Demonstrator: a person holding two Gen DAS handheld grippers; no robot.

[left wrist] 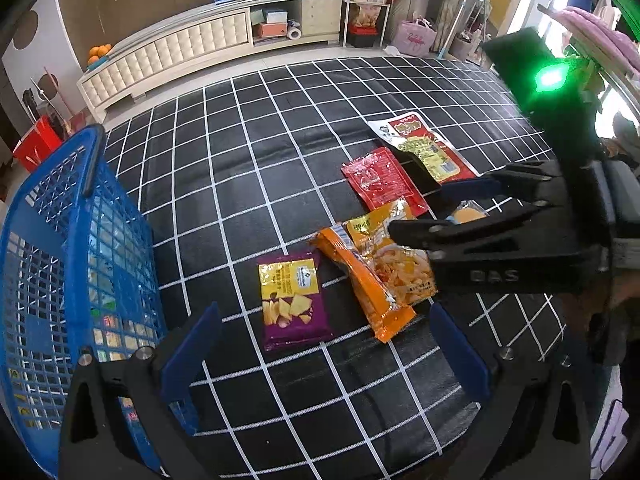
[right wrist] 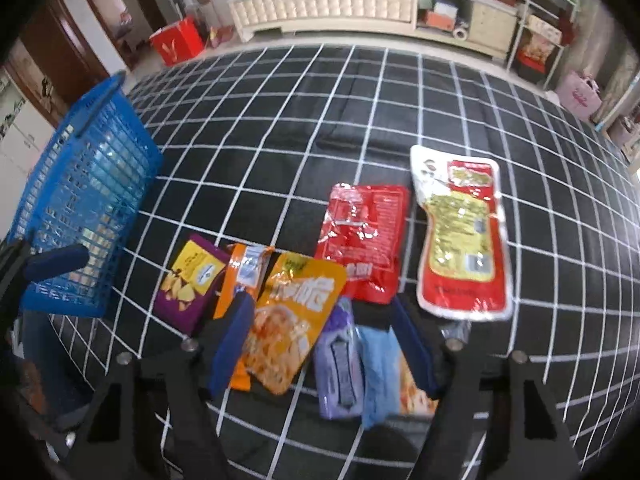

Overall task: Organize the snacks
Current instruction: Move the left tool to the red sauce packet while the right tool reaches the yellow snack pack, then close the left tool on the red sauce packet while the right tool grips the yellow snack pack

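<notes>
Several snack packs lie on the black grid cloth [left wrist: 248, 168]. A purple chip pack [left wrist: 292, 300] lies just ahead of my open left gripper [left wrist: 326, 344], with an orange packet [left wrist: 360, 280] and a yellow-orange pack [left wrist: 400, 264] to its right. My right gripper [right wrist: 322, 344] is open and low over the yellow-orange pack [right wrist: 296, 320], a small lilac pack [right wrist: 338, 364] and a light blue pack [right wrist: 378, 372]. Neither gripper holds anything. Farther off lie a red pack [right wrist: 364, 236] and a red-and-white pouch [right wrist: 460, 232]. The right gripper [left wrist: 420, 210] reaches in from the right in the left wrist view.
A blue plastic basket [left wrist: 80, 240] stands at the cloth's left edge with some packets inside, also the basket [right wrist: 84, 208] in the right wrist view. A long white cabinet [left wrist: 168, 52] and shelves line the far wall. A red bag [right wrist: 176, 42] sits on the floor.
</notes>
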